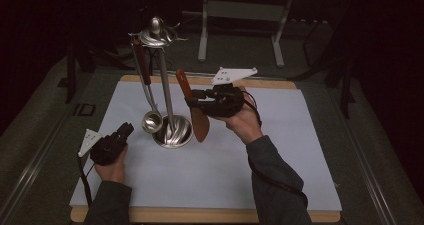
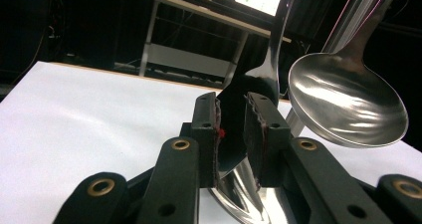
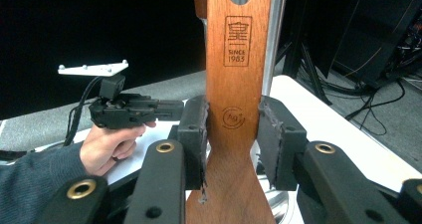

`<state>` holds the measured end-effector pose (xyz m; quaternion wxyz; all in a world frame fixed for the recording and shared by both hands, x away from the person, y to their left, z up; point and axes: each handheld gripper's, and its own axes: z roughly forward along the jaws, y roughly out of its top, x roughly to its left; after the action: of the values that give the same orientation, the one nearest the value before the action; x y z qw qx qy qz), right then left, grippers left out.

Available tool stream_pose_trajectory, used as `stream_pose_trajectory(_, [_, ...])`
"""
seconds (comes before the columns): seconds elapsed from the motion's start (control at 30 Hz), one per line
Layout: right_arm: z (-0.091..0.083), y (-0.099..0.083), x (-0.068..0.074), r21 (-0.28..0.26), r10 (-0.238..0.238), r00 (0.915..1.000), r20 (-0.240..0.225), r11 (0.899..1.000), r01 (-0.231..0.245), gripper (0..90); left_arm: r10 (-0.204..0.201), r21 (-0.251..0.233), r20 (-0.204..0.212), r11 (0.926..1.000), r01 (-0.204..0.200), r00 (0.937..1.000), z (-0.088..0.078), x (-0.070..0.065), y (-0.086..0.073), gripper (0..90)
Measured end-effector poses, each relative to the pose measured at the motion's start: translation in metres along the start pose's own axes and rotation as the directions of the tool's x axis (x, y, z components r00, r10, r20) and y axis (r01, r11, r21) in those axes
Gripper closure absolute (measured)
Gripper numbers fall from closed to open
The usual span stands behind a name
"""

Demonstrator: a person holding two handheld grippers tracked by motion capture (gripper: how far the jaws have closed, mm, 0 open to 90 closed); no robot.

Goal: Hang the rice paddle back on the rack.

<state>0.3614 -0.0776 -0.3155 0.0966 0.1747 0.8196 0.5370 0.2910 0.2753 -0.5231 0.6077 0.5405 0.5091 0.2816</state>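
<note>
The right tool has its pads closed on the neck of the wooden spatula, which hangs blade-down from it just beside the stand; the grip looks narrow, so the spatula could pivot or slip, and a swing could knock the stand's pole or miss a hook. The left tool rests on the surface with its jaws partly apart and nothing pressed between them; the ladle hangs close ahead of it and could be nudged. Counted: one stand, one ladle, one spatula, two tools.
</note>
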Motion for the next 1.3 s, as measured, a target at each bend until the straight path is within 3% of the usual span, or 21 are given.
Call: stream_pose_trajectory(1.3, [-0.004,0.015,0.003,-0.045,-0.007,1.0000,-0.006,0.999,0.007,66.3,-0.001,-0.003,-0.006,1.0000,0.001,1.0000,-0.001,0.000,0.000,75.8])
